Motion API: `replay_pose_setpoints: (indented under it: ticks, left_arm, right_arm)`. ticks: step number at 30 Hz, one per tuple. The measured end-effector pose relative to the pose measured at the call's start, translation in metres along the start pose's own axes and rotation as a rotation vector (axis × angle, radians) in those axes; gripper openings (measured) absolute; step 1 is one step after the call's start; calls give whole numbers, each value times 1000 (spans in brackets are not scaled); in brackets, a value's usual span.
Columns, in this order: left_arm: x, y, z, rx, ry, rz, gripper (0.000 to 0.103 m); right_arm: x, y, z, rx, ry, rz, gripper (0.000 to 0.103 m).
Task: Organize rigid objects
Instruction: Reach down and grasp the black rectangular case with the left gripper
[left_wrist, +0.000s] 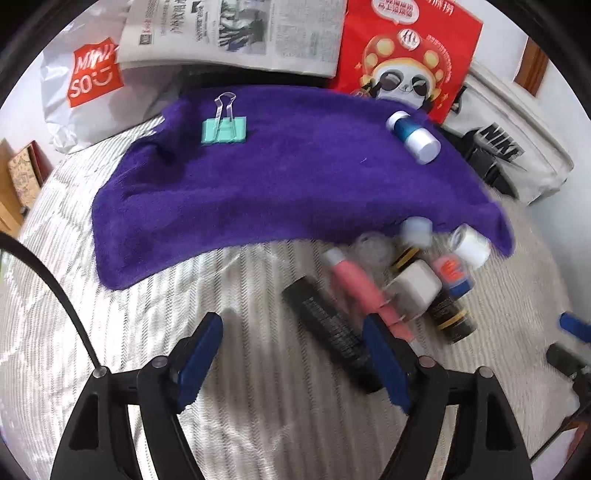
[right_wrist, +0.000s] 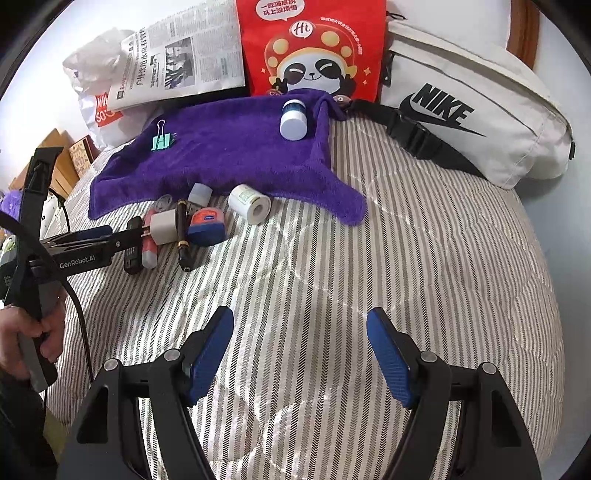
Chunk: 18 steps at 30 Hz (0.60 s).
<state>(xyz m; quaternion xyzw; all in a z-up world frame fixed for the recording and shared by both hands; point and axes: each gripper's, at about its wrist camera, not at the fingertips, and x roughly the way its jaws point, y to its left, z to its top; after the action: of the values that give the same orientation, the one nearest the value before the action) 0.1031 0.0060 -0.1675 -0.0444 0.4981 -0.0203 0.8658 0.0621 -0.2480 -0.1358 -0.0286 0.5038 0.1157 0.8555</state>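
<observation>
Purple towel (right_wrist: 236, 155) spread on a striped bed (right_wrist: 406, 258), carrying a green binder clip (left_wrist: 224, 129) and a blue white-capped bottle (right_wrist: 293, 120). Off its near edge lies a cluster: white charger (right_wrist: 164, 227), pink tube (left_wrist: 364, 291), black tube (left_wrist: 328, 328), tape roll (right_wrist: 249, 203). Left tool (left_wrist: 295, 360) stands wide open and empty beside the cluster. Right tool (right_wrist: 299, 354) hangs open over bare bedding, holding nothing.

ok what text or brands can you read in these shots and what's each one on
"NIKE": white waist bag
"MINI SO", partly hidden: white plastic bag
"GenRobot.AI": left gripper
"Hi": red panda bag; its Chinese characters are too small
Newspaper print: too small
Black tube label: blurred
</observation>
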Motion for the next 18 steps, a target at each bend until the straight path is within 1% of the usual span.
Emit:
replay_pose_setpoints:
  ticks: [2,4,7,8,11,13,15,16,17,18]
  left_arm:
    - [-3,8,-3,-8,3,-13,79]
    - [-7,14,-7,2,-2,10,77]
    - [-9,24,-15,51,-3,112,75]
    - [-9,27,-16,54,1,119,73]
    - [-12,32,-16,14,-13,61,69]
    - [-12,30,-11,-23,-9,-19,69]
    - [-8,22,-5,-47,-1,-65,69]
    - [-4,15,-2,-38,5,-59,69]
    - [-1,10,-1,-27,6,-31,73]
    - [1,3,2,-11,4,-3,73]
  right_arm:
    - [1,0,-2,-2,2,3,74]
    - [2,0,-2,-2,5,5,74]
    - [3,-1,-3,-2,6,5,74]
    - [3,-1,-3,-1,6,7,74]
    - [4,-1,-3,0,8,12,74]
    - [6,-1,-3,-2,13,7,74]
    - [8,-1,-2,-2,20,6,74]
    - [9,0,-1,-3,21,6,74]
    - [9,0,-1,-5,22,3,74]
    - [8,1,-1,-9,22,-1,74]
